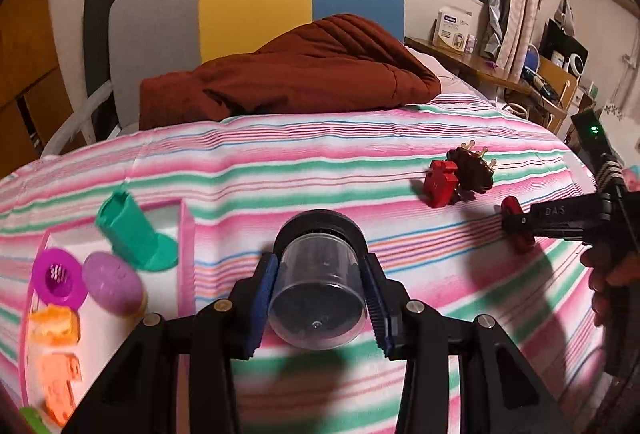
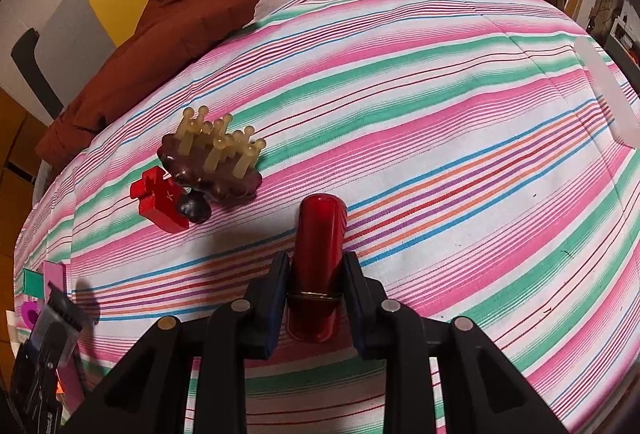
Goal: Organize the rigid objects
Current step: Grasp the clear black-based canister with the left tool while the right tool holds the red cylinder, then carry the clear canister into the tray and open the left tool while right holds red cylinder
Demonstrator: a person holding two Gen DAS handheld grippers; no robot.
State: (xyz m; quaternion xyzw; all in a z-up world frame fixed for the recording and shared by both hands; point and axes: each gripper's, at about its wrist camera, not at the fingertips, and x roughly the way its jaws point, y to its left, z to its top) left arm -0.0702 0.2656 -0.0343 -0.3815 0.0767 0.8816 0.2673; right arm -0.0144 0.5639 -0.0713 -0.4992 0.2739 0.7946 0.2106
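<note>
Left gripper [image 1: 320, 298] clamps clear jar [image 1: 318, 294] — right gripper [image 2: 316, 294] (likewise) red tube [image 2: 318, 262].

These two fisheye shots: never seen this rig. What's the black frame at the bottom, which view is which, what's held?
No robot here: a person carries a handheld two-finger gripper in each hand, each with a camera looking along its fingers. The left view shows the left gripper shut on a clear jar with a black lid. The right view shows the right gripper shut on a red tube. All this is over a striped bedsheet. Loose on it: a red block touching a brown massage brush. At left, a pink tray holds small toys.
</note>
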